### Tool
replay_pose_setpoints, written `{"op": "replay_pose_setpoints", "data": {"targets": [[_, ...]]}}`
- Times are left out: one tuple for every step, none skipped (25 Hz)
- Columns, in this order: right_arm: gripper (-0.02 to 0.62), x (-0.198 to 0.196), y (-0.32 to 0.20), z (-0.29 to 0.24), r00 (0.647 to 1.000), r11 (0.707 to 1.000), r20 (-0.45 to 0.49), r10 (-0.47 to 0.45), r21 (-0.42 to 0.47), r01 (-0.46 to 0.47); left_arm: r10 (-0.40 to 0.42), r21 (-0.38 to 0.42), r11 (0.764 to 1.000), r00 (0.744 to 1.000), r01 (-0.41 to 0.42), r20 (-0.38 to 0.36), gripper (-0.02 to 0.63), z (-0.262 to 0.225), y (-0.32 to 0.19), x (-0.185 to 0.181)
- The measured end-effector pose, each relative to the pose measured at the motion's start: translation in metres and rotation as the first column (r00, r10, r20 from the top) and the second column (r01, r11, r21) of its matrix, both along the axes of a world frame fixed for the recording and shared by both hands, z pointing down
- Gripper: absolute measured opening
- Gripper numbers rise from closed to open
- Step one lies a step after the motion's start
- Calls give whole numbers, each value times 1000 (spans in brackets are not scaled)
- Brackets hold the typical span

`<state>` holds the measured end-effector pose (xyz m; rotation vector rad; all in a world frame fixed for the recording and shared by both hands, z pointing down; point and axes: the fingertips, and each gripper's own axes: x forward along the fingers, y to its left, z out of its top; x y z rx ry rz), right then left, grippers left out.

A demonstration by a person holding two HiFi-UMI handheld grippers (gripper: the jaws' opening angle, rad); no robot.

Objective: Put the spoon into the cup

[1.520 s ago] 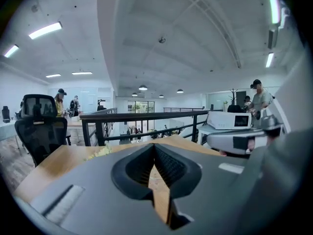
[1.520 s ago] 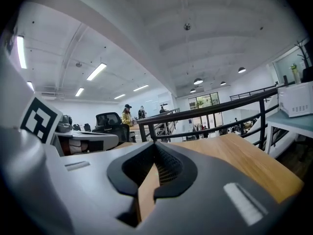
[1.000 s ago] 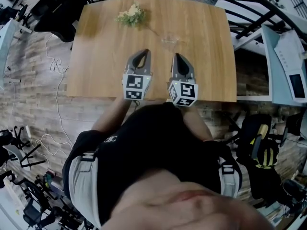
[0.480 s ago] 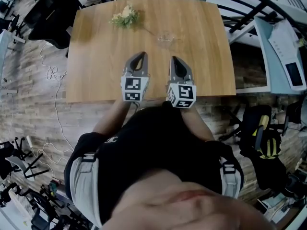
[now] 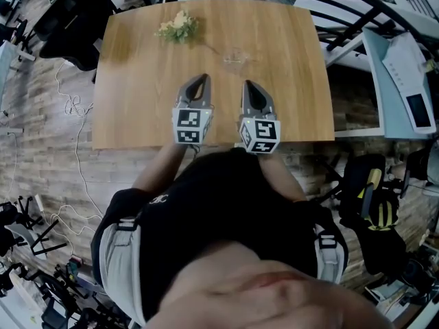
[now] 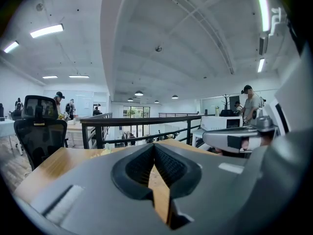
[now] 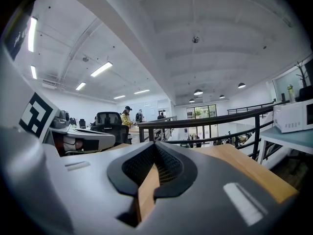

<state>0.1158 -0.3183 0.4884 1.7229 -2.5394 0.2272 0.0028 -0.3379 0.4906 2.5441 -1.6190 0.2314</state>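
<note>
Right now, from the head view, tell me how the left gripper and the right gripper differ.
The left gripper leans its tip rightward; the right gripper leans leftward. The left gripper's marker cube shows mostly one face, squarely; the right gripper's shows two, corner-on. Both are shut, empty, above the wooden table's near half.
</note>
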Motion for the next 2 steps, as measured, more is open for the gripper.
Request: {"op": "replay_pose_setpoints", "data": {"targets": [[-2,1,-1,0,1000,1000,-1,1,-1,-1,1,0,1000,1000,-1,1,11,0,-1,1],[-2,3,-2,0,1000,1000,-2,1,-3,-1,2,0,1000,1000,-2,1,11,0,-2,3]]}}
